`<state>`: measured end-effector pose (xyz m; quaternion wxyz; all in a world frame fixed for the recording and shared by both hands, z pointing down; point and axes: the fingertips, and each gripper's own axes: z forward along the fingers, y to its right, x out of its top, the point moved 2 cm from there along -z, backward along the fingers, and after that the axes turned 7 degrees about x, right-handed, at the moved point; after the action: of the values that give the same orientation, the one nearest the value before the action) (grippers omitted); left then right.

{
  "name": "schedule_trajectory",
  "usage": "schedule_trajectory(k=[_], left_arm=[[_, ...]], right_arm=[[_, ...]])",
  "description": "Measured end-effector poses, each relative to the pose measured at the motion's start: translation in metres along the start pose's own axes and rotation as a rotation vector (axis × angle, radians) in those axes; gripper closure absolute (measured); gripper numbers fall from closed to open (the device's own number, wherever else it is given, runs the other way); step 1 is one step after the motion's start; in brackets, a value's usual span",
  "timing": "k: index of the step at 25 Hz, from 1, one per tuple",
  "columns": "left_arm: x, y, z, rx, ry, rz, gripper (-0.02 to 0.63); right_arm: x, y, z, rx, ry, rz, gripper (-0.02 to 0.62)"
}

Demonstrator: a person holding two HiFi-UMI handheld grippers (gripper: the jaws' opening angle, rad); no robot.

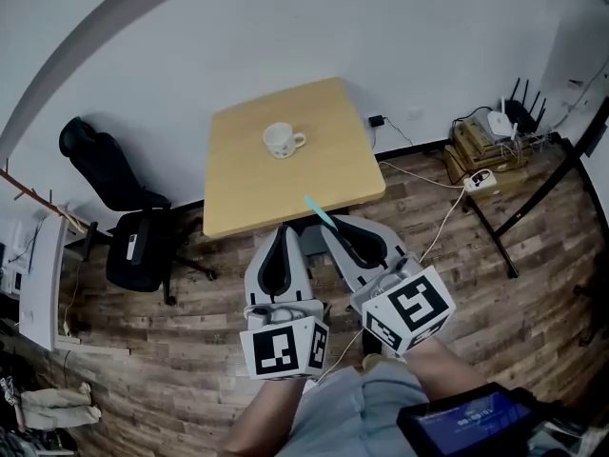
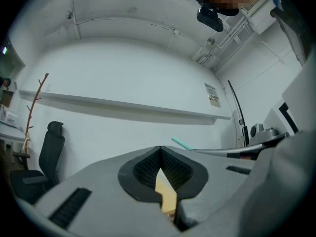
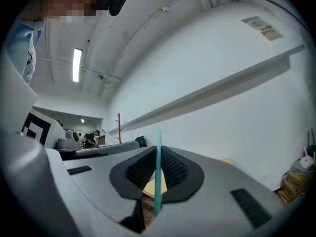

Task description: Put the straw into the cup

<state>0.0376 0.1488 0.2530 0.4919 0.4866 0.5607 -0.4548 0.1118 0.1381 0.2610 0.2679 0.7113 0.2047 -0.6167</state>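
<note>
A white cup with a handle on its right stands near the far middle of a small wooden table. A teal straw sticks out of my right gripper, which is shut on it at the table's near edge. In the right gripper view the straw stands upright, pinched between the closed jaws. My left gripper hangs beside it, shut with nothing in it, and its own view also catches the straw's tip at the right. Both grippers are well short of the cup.
A black office chair stands left of the table. At the right are a power strip with cables, boxes with a router, and a black stand's legs. The floor is wood planks.
</note>
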Motion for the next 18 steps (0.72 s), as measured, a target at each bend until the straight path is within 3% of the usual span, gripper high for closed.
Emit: schedule_trajectory(k=[8,18], left_arm=[[0.005,0.01,0.051,0.034,0.016,0.031,0.607],[-0.013,-0.027,0.087,0.072,-0.017,0.024,0.607]], right_arm=[[0.02,0.058,0.027,0.025,0.038,0.002,0.572],[0.002,0.078,0.073,0.038,0.012,0.034,0.572]])
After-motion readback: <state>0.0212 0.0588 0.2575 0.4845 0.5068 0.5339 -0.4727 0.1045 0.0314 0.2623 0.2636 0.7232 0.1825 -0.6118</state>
